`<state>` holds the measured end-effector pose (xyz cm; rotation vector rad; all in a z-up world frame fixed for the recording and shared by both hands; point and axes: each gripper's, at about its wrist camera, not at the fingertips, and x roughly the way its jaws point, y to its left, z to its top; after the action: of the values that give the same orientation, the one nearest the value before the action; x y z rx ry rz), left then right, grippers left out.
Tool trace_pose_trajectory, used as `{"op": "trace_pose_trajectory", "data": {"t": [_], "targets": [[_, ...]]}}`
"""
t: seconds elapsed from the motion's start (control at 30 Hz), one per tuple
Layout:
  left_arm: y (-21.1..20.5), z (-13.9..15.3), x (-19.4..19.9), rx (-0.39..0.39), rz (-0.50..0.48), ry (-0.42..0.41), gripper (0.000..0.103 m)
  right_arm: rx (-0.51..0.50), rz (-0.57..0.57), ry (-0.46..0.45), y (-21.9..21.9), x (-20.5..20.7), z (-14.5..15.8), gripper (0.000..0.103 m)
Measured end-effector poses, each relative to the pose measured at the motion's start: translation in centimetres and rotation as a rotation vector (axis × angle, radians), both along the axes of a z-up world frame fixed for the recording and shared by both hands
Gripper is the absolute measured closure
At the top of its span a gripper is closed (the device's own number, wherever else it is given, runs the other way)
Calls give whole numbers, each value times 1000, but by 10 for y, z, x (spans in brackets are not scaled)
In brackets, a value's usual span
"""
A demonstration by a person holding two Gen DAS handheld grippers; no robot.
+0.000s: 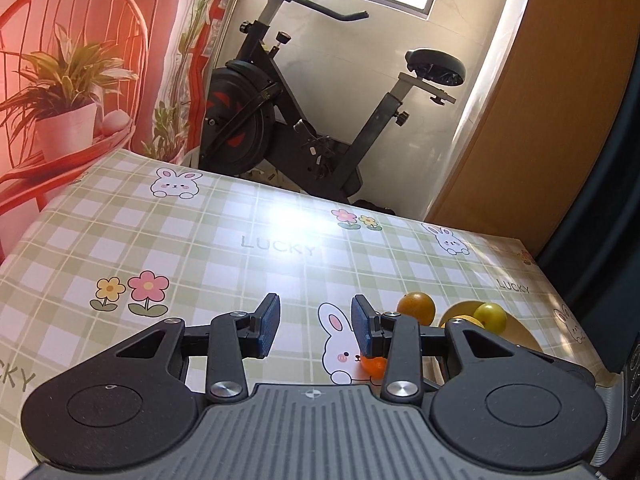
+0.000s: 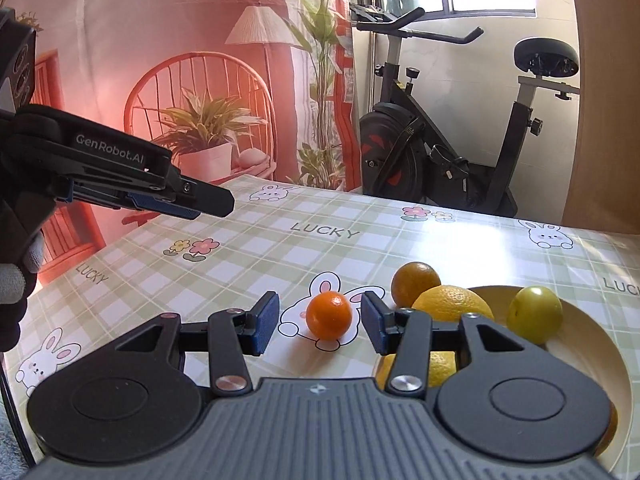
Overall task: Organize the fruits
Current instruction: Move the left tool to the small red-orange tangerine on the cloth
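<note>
A small tangerine [image 2: 329,315] lies on the checked tablecloth [image 2: 256,264], just ahead of my right gripper [image 2: 320,320]. The right gripper's jaws stand apart, with gaps on both sides of the fruit and no pad touching it. To the right, a pale yellow plate [image 2: 580,344] holds a lemon [image 2: 452,304] and a green fruit [image 2: 534,314]; a darker orange [image 2: 416,282] sits at its far rim. My left gripper [image 1: 315,320] is open and empty above the cloth. Its right finger half hides the tangerine [image 1: 372,364]. From the right wrist it appears side-on as the left gripper [image 2: 212,204], hovering at the left.
A gloved hand [image 2: 16,280] holds the left gripper at the left edge. Beyond the table's far edge stands an exercise bike [image 2: 440,152]. A printed pink backdrop [image 2: 180,80] hangs at the back left and a wooden panel [image 1: 540,100] at the right.
</note>
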<state>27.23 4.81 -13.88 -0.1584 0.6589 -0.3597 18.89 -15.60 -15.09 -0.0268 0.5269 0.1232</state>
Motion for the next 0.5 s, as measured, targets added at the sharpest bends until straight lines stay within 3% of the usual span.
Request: {"op": "trace_pose_trajectory", "data": {"t": [0.23,0.5], "targets": [[4,-12,9,-54,14,-4,62,-83,-49,99,12,41,-26,55],[-16,-37,27,-69,-94,90,60,-110,-51,148,21,55,-39,55]]}}
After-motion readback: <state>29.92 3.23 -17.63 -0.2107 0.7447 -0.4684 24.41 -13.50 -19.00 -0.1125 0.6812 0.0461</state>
